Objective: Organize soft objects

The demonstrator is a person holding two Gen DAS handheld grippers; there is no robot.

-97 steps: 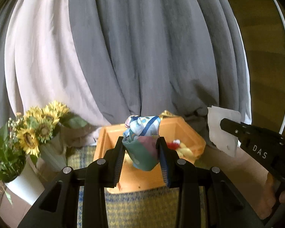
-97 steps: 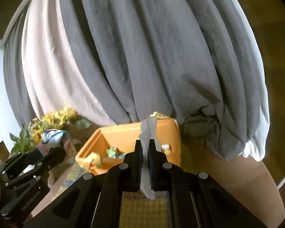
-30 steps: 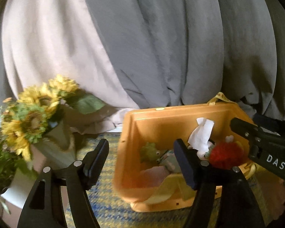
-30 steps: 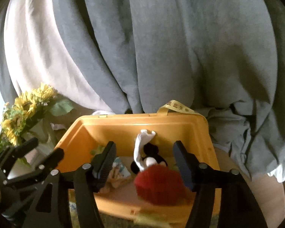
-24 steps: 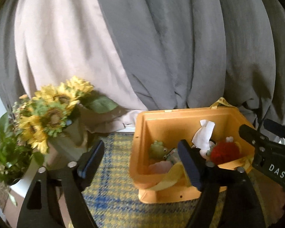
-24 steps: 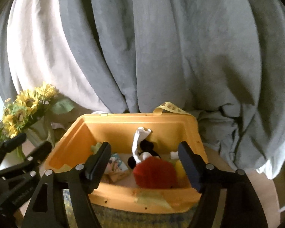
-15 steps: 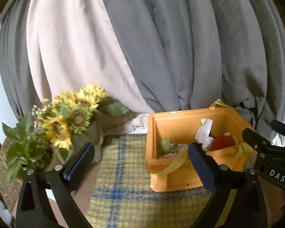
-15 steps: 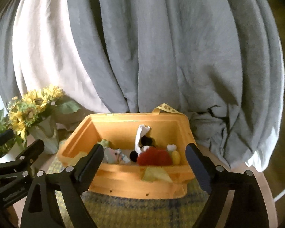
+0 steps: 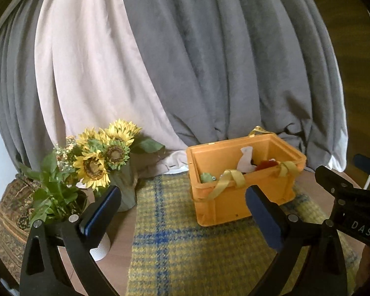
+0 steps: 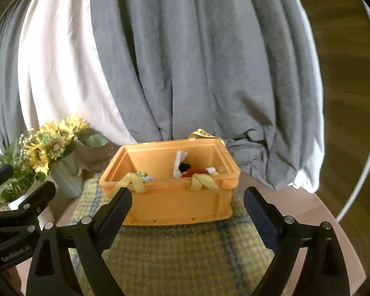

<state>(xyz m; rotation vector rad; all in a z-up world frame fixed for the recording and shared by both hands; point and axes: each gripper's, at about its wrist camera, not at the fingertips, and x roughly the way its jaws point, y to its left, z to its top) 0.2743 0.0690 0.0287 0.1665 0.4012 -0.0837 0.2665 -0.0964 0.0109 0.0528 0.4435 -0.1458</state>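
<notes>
The left gripper (image 9: 182, 212) is spread wide and empty; the right gripper (image 10: 186, 211) is opening, nothing between its fingers. Both hang short of the orange crate (image 10: 175, 202), where the soft toys (image 10: 193, 171) lie, probably dropped inside for tidying.

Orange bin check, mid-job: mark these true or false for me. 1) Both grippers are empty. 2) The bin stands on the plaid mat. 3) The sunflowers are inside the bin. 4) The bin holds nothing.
1) True: the left gripper and right gripper hold nothing; the right's jaws are opening.
2) True: the orange bin stands on the plaid mat.
3) False: the sunflowers stand beside it, apart.
4) False: a white cloth and a red soft item show inside.
</notes>
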